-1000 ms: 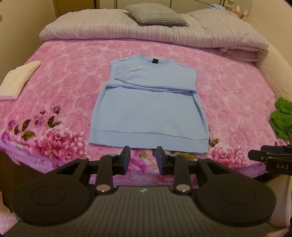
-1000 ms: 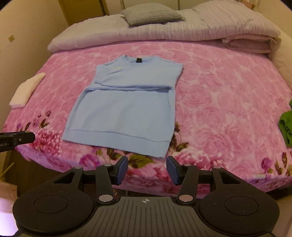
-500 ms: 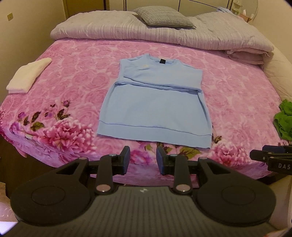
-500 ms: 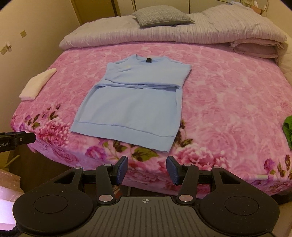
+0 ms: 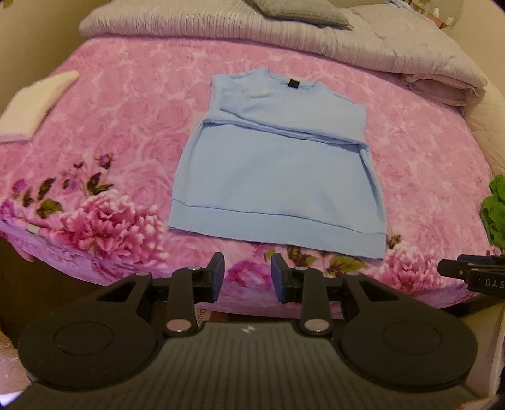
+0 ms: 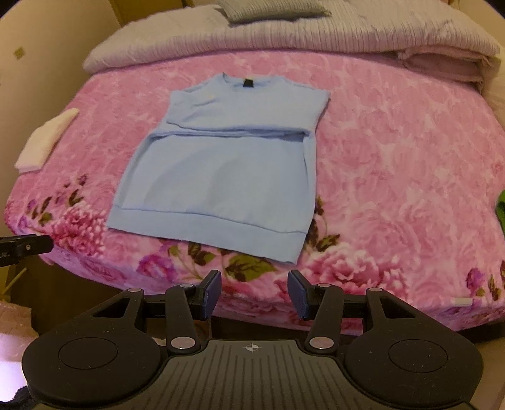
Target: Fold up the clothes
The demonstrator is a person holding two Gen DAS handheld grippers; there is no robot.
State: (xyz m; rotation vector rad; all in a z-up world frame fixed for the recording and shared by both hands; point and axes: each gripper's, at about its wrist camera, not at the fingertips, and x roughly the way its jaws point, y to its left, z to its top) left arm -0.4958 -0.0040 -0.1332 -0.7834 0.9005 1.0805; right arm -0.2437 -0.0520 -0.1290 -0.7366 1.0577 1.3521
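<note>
A light blue sweatshirt [image 5: 277, 170] [image 6: 221, 170] lies flat on the pink floral bedspread [image 5: 126, 132] [image 6: 394, 176], sleeves folded across its chest, collar toward the pillows. My left gripper [image 5: 247, 277] hovers just short of the hem's middle; its jaws are opening, with nothing between them. My right gripper [image 6: 254, 291] hangs open and empty below the hem's right corner, over the bed's front edge. Each gripper's tip shows at the edge of the other's view.
A folded white cloth [image 5: 34, 107] [image 6: 44, 142] lies at the bed's left side. A green garment [image 5: 495, 208] [image 6: 502, 211] sits at the right edge. A grey quilt [image 5: 363, 44] and a grey pillow [image 6: 274, 8] line the far end.
Both grippers have come down and closer to the bed, so the sweatshirt looks larger and its hem nearer. The left jaws stand slightly wider.
</note>
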